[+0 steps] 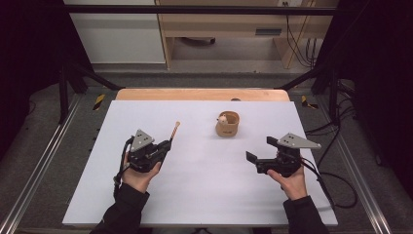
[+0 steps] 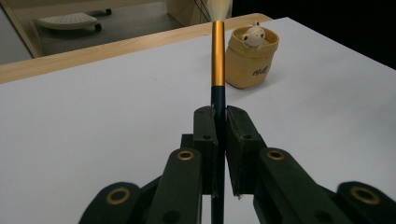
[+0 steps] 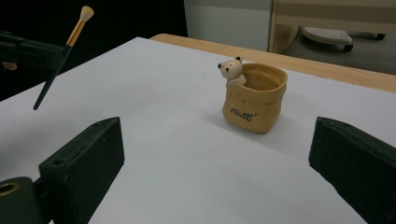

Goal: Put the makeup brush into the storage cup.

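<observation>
A small make-up brush (image 1: 174,130) with a dark handle, gold ferrule and pale bristles is clamped in my left gripper (image 1: 164,144), which is shut on its handle (image 2: 218,100); the brush points up and away toward the far side of the table. A tan sack-shaped ceramic cup (image 1: 228,124) with a little white bear on its rim stands at mid-table, right of the brush tip. My right gripper (image 1: 262,149) hovers low on the right with its jaws wide apart and nothing between them; the cup (image 3: 255,97) stands ahead of it, and the brush (image 3: 64,50) shows at upper left.
The white tabletop (image 1: 195,161) has a wooden strip (image 1: 202,94) along its far edge. Black frame bars and metal rails run down both sides. A wooden desk (image 1: 229,24) and cables stand on the floor beyond. Cables trail from each gripper.
</observation>
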`<state>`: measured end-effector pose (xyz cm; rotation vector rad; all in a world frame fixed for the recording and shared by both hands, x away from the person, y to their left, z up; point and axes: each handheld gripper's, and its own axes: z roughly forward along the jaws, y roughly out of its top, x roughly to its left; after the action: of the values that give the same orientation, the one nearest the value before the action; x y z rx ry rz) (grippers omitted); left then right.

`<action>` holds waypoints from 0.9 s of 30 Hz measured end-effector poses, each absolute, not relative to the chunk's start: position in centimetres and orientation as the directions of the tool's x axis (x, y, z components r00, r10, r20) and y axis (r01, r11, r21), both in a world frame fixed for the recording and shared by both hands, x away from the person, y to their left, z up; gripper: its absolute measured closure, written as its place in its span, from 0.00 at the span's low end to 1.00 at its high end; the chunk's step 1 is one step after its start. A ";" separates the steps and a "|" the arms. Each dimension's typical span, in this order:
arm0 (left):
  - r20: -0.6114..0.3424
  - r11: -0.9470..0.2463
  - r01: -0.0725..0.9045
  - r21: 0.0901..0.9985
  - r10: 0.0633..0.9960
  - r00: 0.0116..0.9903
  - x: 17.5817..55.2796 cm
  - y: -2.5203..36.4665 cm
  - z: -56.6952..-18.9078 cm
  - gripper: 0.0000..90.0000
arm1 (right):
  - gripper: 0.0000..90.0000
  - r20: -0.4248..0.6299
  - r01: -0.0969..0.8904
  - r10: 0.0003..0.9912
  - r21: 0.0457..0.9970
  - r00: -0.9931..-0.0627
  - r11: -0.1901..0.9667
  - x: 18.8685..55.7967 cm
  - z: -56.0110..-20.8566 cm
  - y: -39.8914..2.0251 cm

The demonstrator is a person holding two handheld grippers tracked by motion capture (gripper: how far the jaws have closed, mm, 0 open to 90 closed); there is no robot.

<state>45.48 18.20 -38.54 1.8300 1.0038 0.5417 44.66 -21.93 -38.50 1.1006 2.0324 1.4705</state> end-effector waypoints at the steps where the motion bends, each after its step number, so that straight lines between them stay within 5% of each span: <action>1: -0.057 -0.216 0.403 0.889 0.822 0.566 45.5 18.2 -38.5 0.92 | 0.04 0.128 0.363 0.783 0.923 -0.609 0.131 44.7 -38.5 -21.8; 27: -0.096 -0.154 0.375 0.914 0.816 0.570 45.7 16.5 -37.5 0.93 | 0.06 0.176 0.355 0.773 0.932 -0.610 0.068 45.7 -36.1 -19.6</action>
<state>45.73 16.45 -37.45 1.7559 0.9875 0.5263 45.75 -19.55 -36.07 1.1237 1.9855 1.5574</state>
